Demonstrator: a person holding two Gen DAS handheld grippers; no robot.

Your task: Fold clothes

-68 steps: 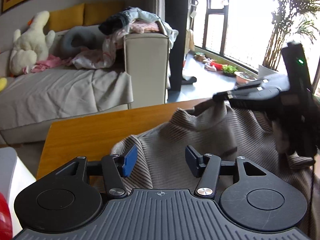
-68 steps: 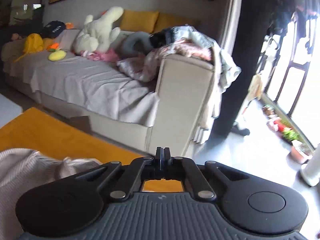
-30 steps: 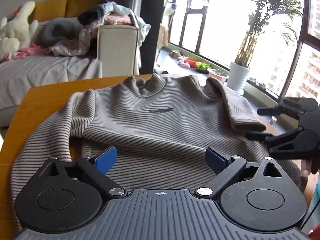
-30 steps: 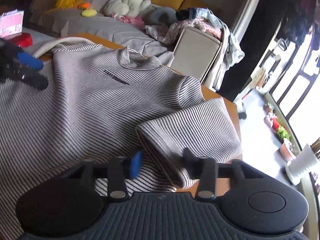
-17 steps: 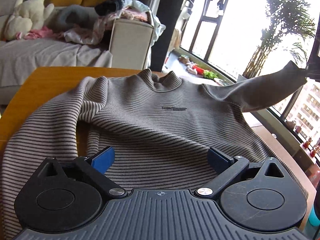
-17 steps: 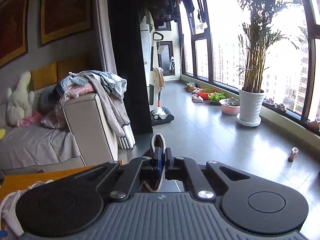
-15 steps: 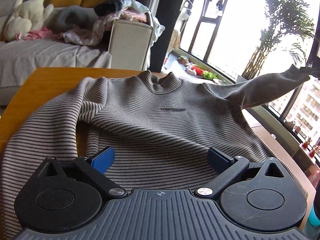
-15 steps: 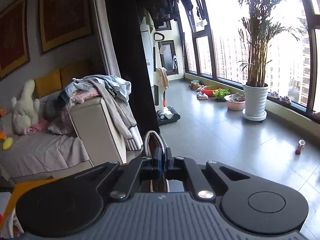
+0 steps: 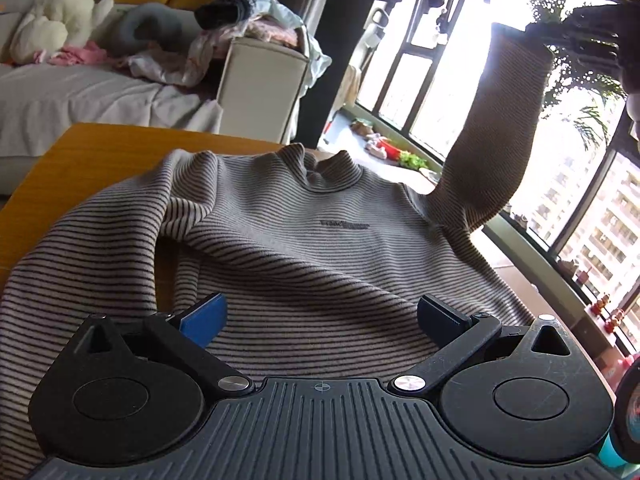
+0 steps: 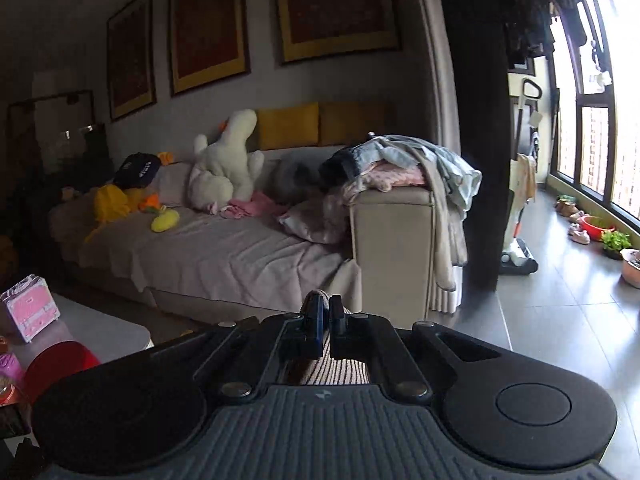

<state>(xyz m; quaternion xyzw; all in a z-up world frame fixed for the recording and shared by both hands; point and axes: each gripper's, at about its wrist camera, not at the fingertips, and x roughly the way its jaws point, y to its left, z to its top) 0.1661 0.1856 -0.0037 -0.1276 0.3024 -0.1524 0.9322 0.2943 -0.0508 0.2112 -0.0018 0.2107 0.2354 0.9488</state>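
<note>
Your right gripper point(image 10: 325, 322) is clamped on the cuff of the grey-brown striped knit sweater point(image 9: 304, 256), and the change to note is how high that sleeve point(image 9: 496, 136) now stands. Half a second ago it stretched out sideways toward the window, nearly level; now it rises steeply from the shoulder, with the cuff held up near the top right of the left wrist view. A second ago that same sleeve lay doubled back on the sweater's edge, so you have picked it up, drawn it out and lifted it.

The right wrist camera has swung as well: it faced the window and potted plant, and now looks at the grey-covered sofa point(image 10: 224, 248), which suggests the sleeve is turning inward over the body.

The sweater's body lies front up on the orange wooden table point(image 9: 92, 152), collar away from you, chest print showing. The other sleeve runs down the left side with a rumple near the armpit.

Your left gripper point(image 9: 320, 312) hovers low over the hem with its jaws spread wide, holding nothing.

The sleeve fold looks under way: the lifted sleeve likely needs laying across the chest, and the wide left gripper is placed to pin the body if it drags.
</note>
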